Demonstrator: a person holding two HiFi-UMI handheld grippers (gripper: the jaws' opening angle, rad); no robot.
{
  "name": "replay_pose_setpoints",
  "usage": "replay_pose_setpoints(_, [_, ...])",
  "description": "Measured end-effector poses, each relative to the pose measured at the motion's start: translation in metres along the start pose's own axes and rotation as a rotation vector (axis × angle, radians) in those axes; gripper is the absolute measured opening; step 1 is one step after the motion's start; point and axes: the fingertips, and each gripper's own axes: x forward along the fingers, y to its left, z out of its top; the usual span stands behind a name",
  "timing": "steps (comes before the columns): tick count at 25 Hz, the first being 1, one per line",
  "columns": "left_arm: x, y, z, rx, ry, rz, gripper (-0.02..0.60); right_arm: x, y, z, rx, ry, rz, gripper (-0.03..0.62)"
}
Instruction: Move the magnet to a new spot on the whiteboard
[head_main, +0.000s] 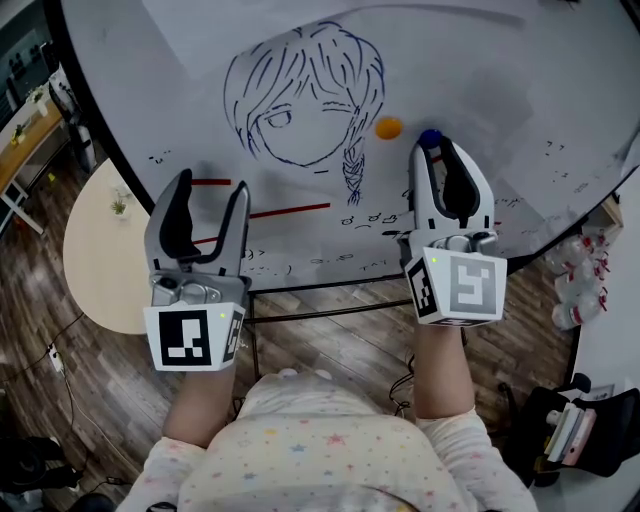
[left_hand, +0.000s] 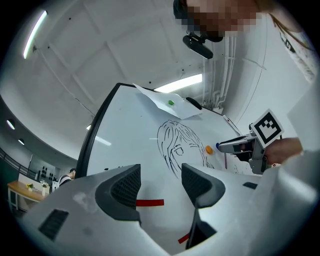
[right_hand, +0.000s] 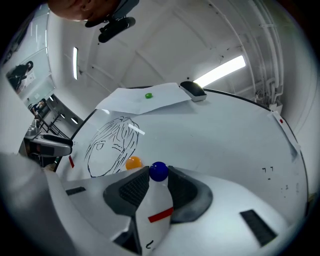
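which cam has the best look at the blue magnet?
Right gripper view: the blue magnet is close and sharp, pinched between the right tool's jaw tips. Head view shows it partly hidden behind that tool's tip. Left gripper view shows only a tiny blue dot far off.

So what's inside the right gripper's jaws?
A round blue magnet sits between the right gripper's jaw tips, which close on its sides, on the white whiteboard. A round orange magnet lies beside them, outside. The blue magnet's back is covered.
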Motion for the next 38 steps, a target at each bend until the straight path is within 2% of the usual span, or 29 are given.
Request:
replay_pose_setpoints(6, [0.001, -0.004, -0.001, -0.002, 0.002, -0.003, 0.236, -0.005, -0.001, -0.005, 0.006, 0.011, 0.010, 0.117])
replay_pose_setpoints(12, [-0.004, 0.000, -0.005, 0.004, 0.014, 0.024, 0.236, -0.007, 0.011, -0.009, 0.020, 0.015, 0.050, 0.117])
replay_pose_setpoints(27, [-0.029, 0.031, -0.019, 0.025, 0.060, 0.123, 0.236, 0.004, 0.095, -0.017, 0.031, 0.015, 0.226, 0.117])
replay_pose_setpoints(38, [-0.035, 0.036, -0.031, 0.013, 0.080, 0.132, 0.236, 0.008, 0.114, -0.035, 0.000, 0.054, 0.242, 0.118])
